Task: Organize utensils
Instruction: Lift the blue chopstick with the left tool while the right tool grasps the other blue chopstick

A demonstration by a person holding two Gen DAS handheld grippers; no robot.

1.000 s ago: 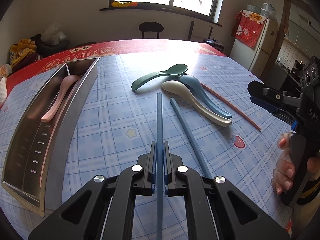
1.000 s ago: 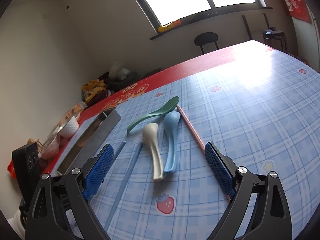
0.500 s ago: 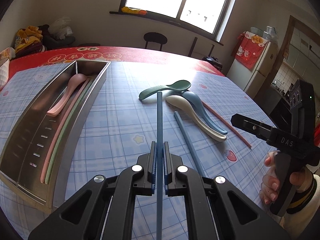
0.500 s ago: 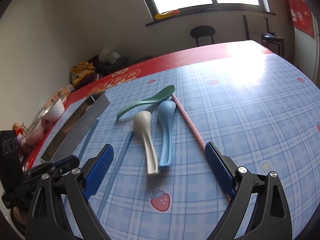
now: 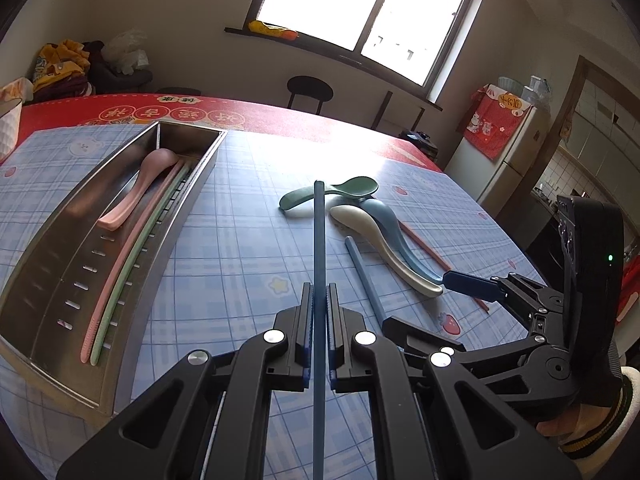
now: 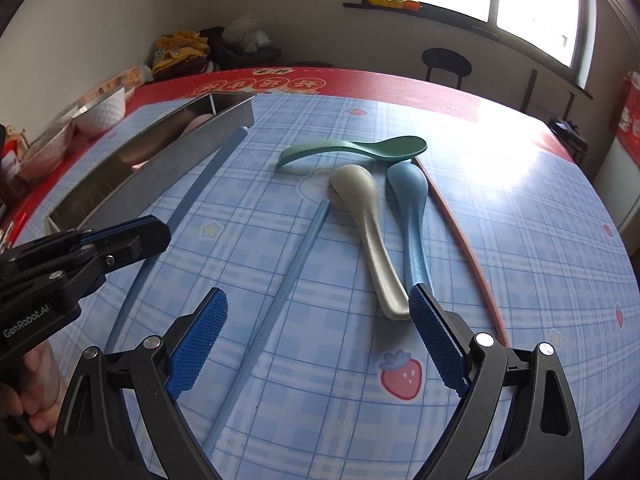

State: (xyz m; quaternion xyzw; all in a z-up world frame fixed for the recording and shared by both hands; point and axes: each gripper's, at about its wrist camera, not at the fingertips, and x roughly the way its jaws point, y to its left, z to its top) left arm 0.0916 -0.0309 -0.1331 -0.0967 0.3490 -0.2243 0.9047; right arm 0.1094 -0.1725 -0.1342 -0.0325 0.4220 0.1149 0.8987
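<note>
My left gripper (image 5: 319,300) is shut on a blue chopstick (image 5: 319,240), held above the table and pointing forward; it also shows in the right wrist view (image 6: 192,196). A second blue chopstick (image 6: 276,276) lies on the table. My right gripper (image 6: 316,336) is open and empty, low over this chopstick and the handles of the cream spoon (image 6: 368,224) and blue spoon (image 6: 412,216). A green spoon (image 6: 360,148) and a pink chopstick (image 6: 460,232) lie nearby. The steel tray (image 5: 52,240) at left holds a pink spoon (image 5: 140,184), a pink chopstick and a green chopstick.
A white bowl (image 6: 100,112) and other dishes stand at the table's far left edge. The table has a blue checked cloth with a red border (image 5: 240,114). A stool (image 5: 310,88) and a fridge (image 5: 508,148) stand beyond the table.
My left gripper has lifted and tilted up with the blue chopstick, bringing the tray more into view. My right gripper has moved left and lower, close beside the left one, over the second chopstick.
</note>
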